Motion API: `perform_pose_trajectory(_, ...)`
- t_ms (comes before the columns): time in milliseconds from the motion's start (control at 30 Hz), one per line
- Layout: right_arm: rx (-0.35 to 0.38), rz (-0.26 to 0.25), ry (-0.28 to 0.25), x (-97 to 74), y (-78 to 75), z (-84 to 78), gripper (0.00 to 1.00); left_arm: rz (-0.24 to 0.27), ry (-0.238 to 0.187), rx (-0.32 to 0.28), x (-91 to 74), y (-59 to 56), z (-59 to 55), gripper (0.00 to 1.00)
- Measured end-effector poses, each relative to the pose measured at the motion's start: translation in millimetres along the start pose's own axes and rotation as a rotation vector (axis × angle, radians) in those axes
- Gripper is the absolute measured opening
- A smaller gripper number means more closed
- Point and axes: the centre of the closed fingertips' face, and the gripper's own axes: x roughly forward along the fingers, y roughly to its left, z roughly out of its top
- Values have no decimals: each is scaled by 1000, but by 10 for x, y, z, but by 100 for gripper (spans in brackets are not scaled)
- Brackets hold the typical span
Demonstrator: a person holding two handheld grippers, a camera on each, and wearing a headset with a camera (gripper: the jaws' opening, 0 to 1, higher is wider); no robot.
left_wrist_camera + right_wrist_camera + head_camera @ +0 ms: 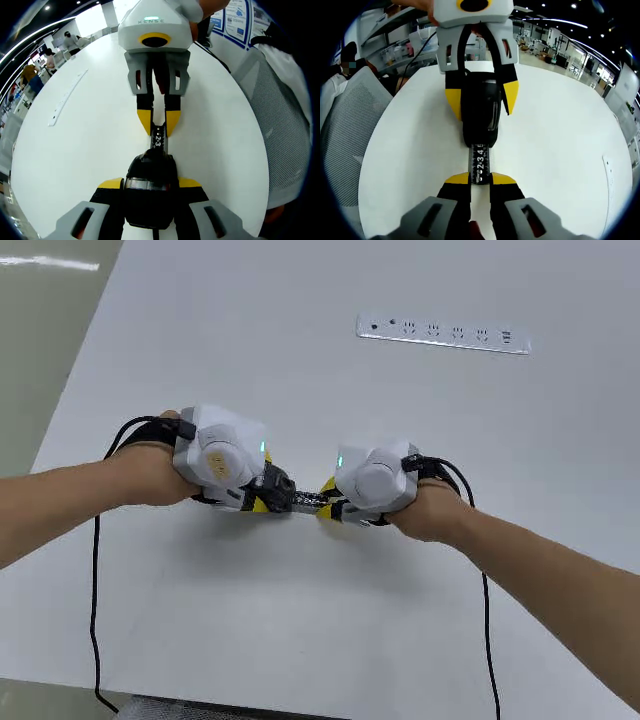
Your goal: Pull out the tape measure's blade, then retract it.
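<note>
Surface: white table (330, 640) in a bright open-plan room, with desks and people blurred in the background of both gripper views. Reference object: tape measure case (277, 490), black, near the table edge closest to the person. Whether the case rests on the table or is held just above it cannot be told. The left gripper (268, 492) is around the case. In the left gripper view its yellow-tipped jaws (150, 185) stand one on each side of the case (150, 172), set about as wide as the body and clamped on it. The blade (308, 500) sticks out of the case mouth by a short length, pointing away from the left gripper. The digits 2 and 3 are readable in the left gripper view (157, 140), and 2 to 5 in the right gripper view (480, 161). The right gripper (328, 502) is just beyond the case, facing it head-on along the blade line. Its jaws are narrow, nearly together, and pinch the blade's free end (480, 178). The case (480, 112) lies straight ahead of them. A white power strip (442, 334) lies flat well beyond the case on the far side of the table. Black cables (95, 580) run from both grippers, on either side of the case, off the near table edge. A grey mesh chair (280, 110) stands off the table edge on the person's side of the case.
</note>
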Motion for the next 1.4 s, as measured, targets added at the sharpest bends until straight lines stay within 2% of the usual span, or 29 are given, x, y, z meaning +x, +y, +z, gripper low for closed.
perform_pose_trajectory(1033, 31, -17, 19, -249, 2, -323, 13, -2, 9, 1, -1, -16, 13, 35)
perform_pose_trajectory(1400, 36, -18, 20, -285, 1, -379, 13, -3, 14, 2, 3, -15, 12, 35)
